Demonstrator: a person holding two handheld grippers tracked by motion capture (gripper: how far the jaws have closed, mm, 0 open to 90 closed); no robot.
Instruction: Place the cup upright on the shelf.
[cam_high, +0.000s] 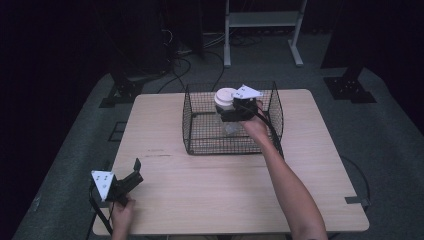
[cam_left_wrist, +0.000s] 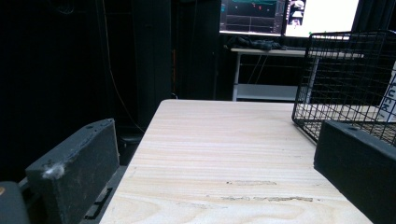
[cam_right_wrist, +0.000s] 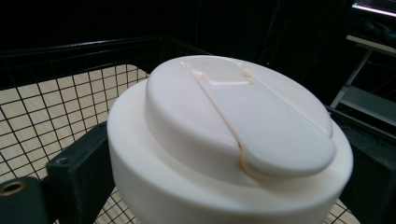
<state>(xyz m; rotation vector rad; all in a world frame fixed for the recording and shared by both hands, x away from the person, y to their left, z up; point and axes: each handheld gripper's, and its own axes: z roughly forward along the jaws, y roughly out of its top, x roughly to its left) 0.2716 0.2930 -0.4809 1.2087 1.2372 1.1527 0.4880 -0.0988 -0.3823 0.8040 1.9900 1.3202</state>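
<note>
The right claw (cam_high: 231, 111) grips the white-lidded jar (cam_high: 225, 97) inside the basket (cam_high: 192, 131); lower it gently. The left claw (cam_high: 131, 175), far from the basket, gapes empty.

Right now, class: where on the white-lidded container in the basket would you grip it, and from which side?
Probably just below the white lid, where the right gripper sits with a jaw on either side. Come from above: the wire basket walls off its sides, and the lid's wide rim should stop slipping.
</note>
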